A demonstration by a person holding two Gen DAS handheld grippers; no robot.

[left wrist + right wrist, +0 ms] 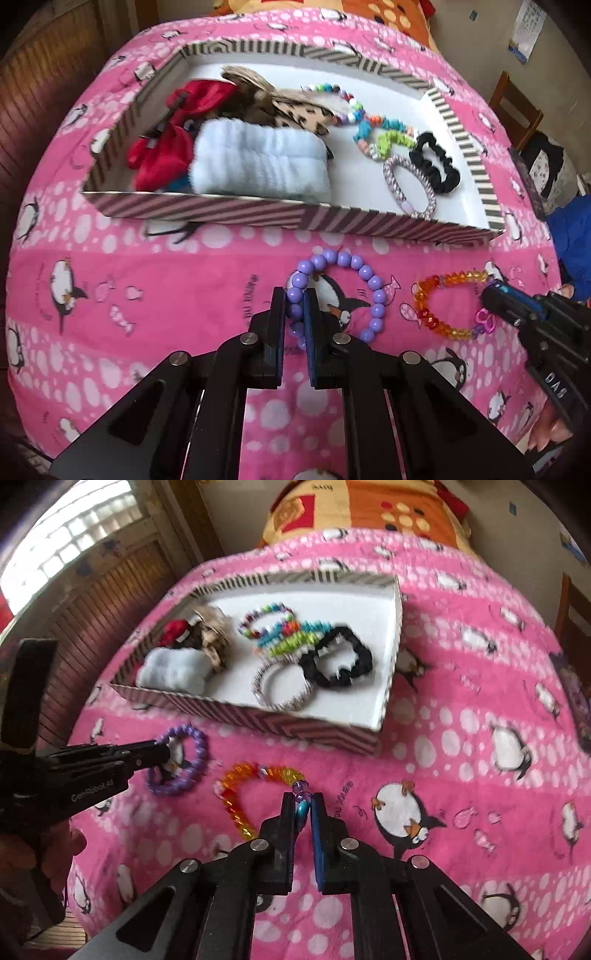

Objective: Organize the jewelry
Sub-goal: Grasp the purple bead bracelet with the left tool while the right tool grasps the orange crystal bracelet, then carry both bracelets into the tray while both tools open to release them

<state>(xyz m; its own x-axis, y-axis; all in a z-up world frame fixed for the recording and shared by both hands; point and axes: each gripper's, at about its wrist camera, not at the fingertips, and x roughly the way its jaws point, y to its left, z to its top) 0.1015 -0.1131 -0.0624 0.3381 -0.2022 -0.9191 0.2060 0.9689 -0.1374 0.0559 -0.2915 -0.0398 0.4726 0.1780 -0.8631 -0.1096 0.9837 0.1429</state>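
A purple bead bracelet point(364, 282) lies on the pink penguin blanket in front of the striped box point(258, 216). My left gripper point(295, 295) is closed around its left side, beads between the fingers. It also shows in the right wrist view point(192, 753). An orange bead bracelet point(436, 299) with a pink and purple charm lies to the right. My right gripper point(303, 801) is shut on its charm end; the bracelet point(236, 794) trails left. The box holds bead bracelets, scrunchies and cloth items.
In the box lie a black scrunchie point(439, 162), a lilac hair tie point(410, 184), a multicolour bead string point(369, 122), a pale blue fluffy band point(258, 158) and red cloth point(166, 147). An orange pillow point(369, 506) is beyond. A wooden chair point(513, 107) stands right.
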